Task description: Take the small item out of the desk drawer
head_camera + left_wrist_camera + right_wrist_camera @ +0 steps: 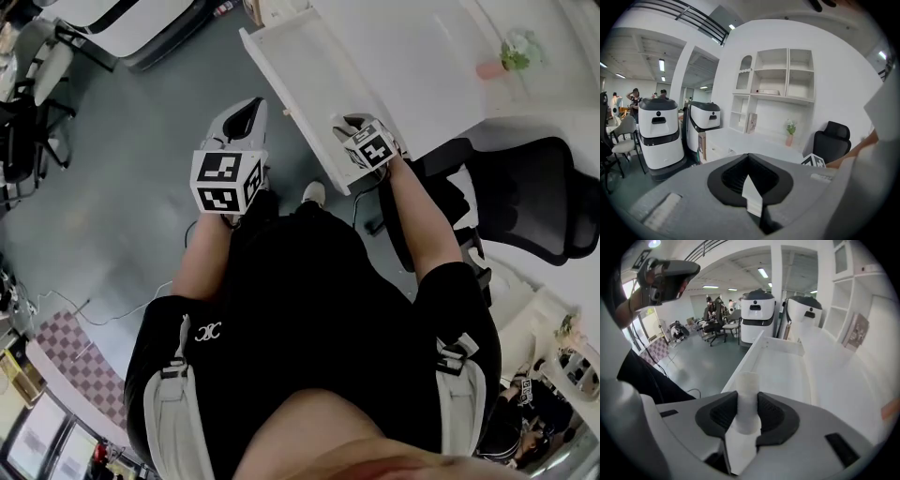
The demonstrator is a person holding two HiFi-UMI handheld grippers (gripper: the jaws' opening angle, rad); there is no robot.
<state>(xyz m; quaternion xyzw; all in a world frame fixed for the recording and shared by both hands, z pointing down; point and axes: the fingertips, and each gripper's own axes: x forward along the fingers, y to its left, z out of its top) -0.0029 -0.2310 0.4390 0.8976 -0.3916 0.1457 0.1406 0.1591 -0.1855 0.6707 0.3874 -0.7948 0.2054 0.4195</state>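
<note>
Right gripper (747, 414) pinches the white cylinder (747, 385) between both pads over the front edge of the open drawer (780, 364), left gripper (750, 180) closed and empty beside it; best to lift straight, squeeze steady, cylinder upright, clearing that edge.

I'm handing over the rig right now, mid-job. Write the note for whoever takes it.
Grippers: left gripper shut, empty, off to the side of the drawer. The right gripper is shut on the small white cylinder, at the drawer's front end.
Done: drawer open, item gripped.
Left: carry it clear of the drawer and set it down, probably on the desk.
</note>
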